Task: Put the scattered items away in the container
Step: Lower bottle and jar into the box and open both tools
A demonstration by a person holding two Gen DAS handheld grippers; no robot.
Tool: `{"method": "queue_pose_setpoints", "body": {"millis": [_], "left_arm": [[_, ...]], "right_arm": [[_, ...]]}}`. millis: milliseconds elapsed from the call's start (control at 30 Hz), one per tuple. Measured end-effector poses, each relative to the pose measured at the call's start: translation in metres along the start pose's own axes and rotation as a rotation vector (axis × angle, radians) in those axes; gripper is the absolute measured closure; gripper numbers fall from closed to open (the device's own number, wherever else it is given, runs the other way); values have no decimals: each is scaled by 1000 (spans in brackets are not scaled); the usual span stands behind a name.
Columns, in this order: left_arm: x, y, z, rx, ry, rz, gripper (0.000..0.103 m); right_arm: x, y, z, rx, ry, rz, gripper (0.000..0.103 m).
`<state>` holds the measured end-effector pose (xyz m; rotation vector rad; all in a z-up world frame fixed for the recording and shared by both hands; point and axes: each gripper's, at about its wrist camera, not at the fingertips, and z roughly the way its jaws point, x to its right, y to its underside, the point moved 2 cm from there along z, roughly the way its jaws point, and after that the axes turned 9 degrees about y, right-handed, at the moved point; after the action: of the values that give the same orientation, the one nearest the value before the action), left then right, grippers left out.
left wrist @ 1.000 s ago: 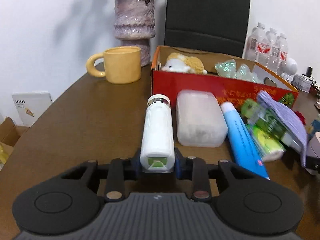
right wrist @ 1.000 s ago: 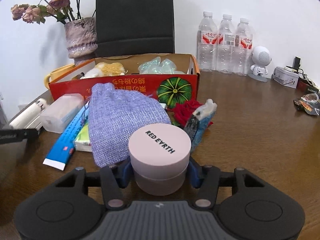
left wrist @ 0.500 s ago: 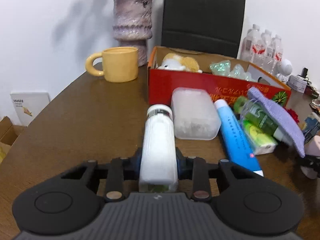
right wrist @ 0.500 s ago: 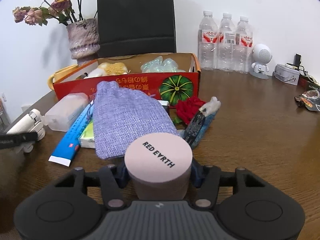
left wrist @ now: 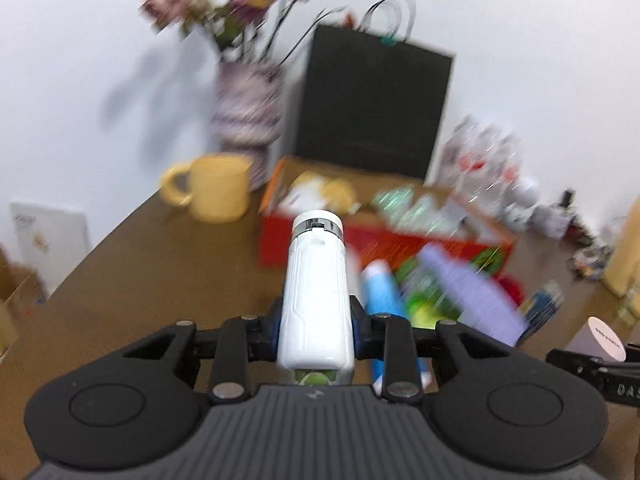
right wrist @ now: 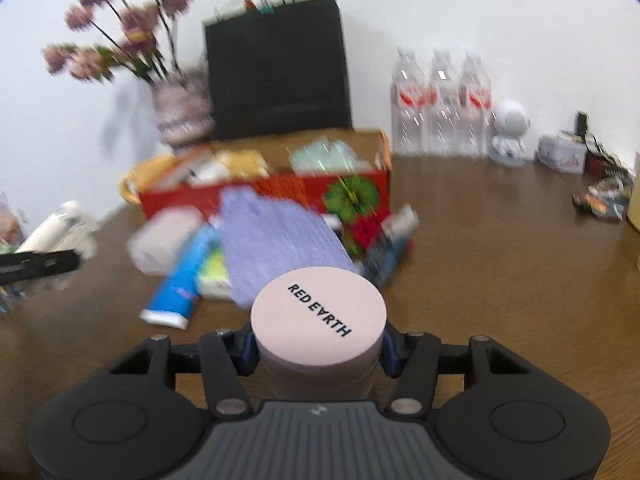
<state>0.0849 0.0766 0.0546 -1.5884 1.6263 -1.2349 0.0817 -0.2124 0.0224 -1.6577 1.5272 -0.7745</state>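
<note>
My left gripper (left wrist: pixel 316 330) is shut on a white bottle (left wrist: pixel 316 292) with a silver-ringed cap, held off the table and pointing toward the red cardboard box (left wrist: pixel 404 246). My right gripper (right wrist: pixel 318 354) is shut on a pink round jar (right wrist: pixel 319 320) with black lettering on its lid, lifted above the table. The red box (right wrist: pixel 304 188) holds a plush toy and pale green packets. In front of it lie a purple cloth pouch (right wrist: pixel 276 240), a blue tube (right wrist: pixel 182 276), a frosted plastic case (right wrist: pixel 164 236) and a red flower (right wrist: pixel 362 232). The bottle (right wrist: pixel 52 230) also shows at the right view's left edge.
A yellow mug (left wrist: pixel 216 188), a vase of flowers (left wrist: pixel 248 108) and a black paper bag (left wrist: pixel 372 108) stand beside and behind the box. Three water bottles (right wrist: pixel 440 104), a small white robot figure (right wrist: pixel 510 132) and small clutter (right wrist: pixel 600 196) line the back right.
Both grippers have risen with their loads: the white bottle came off the table and tipped upward, and the pink jar lifted. Both views are now blurred by motion.
</note>
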Motion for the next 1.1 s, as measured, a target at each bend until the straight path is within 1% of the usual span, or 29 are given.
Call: {"method": "queue_pose_setpoints", "body": {"millis": [33, 100, 167, 233, 300, 367, 433, 467, 567, 633, 733, 767, 833, 867, 900, 933, 967, 1000, 1033, 1067, 1100], "left_arm": [[3, -11, 6, 1, 12, 11, 73], [9, -36, 27, -1, 8, 44, 73], [13, -59, 57, -8, -6, 63, 73], [12, -76, 92, -27, -5, 38, 73], [10, -91, 124, -42, -2, 0, 73], [9, -96, 153, -55, 2, -30, 73], [11, -97, 183, -95, 38, -35, 73], [12, -96, 196, -118, 59, -39, 73], [17, -91, 230, -203, 85, -30, 73], [20, -85, 244, -253, 75, -13, 73], [21, -78, 257, -345, 108, -27, 72], [22, -76, 261, -377, 121, -29, 72], [25, -74, 260, -364, 122, -11, 67], [26, -74, 258, -361, 108, 2, 66], [27, -75, 256, -359, 95, 15, 62], [28, -78, 253, -353, 90, 24, 53], [26, -81, 249, -338, 86, 29, 47], [24, -84, 245, -323, 82, 32, 36], [20, -87, 240, -308, 84, 26, 26], [16, -91, 236, -294, 86, 20, 23], [12, -95, 232, -285, 85, 13, 20]], "right_arm": [[-1, -9, -8, 21, -22, 2, 49], [-3, -39, -14, 73, -61, 3, 49], [-7, -69, -13, 113, -84, -1, 49], [-12, -105, 7, 129, -59, 0, 49], [-20, -138, 41, 108, -38, -5, 49], [-26, -162, 79, 68, -12, -2, 49], [-29, -177, 116, 23, 15, -12, 49], [-26, -179, 135, -18, 20, -13, 49], [-20, -183, 189, -143, 36, -15, 49], [-14, -176, 206, -201, 19, 0, 49], [-17, -169, 219, -271, -26, 2, 48], [-21, -168, 224, -286, -5, -16, 48], [-30, -165, 232, -301, 40, -60, 48], [-34, -163, 236, -300, 64, -85, 48], [-36, -163, 238, -307, 83, -99, 48], [-36, -163, 238, -309, 78, -97, 47], [-31, -163, 238, -315, 64, -87, 47], [-26, -164, 236, -318, 40, -61, 45], [-20, -166, 235, -321, 15, -35, 40], [-15, -168, 233, -315, -10, -5, 30], [-9, -170, 230, -308, -36, 25, 25]]}}
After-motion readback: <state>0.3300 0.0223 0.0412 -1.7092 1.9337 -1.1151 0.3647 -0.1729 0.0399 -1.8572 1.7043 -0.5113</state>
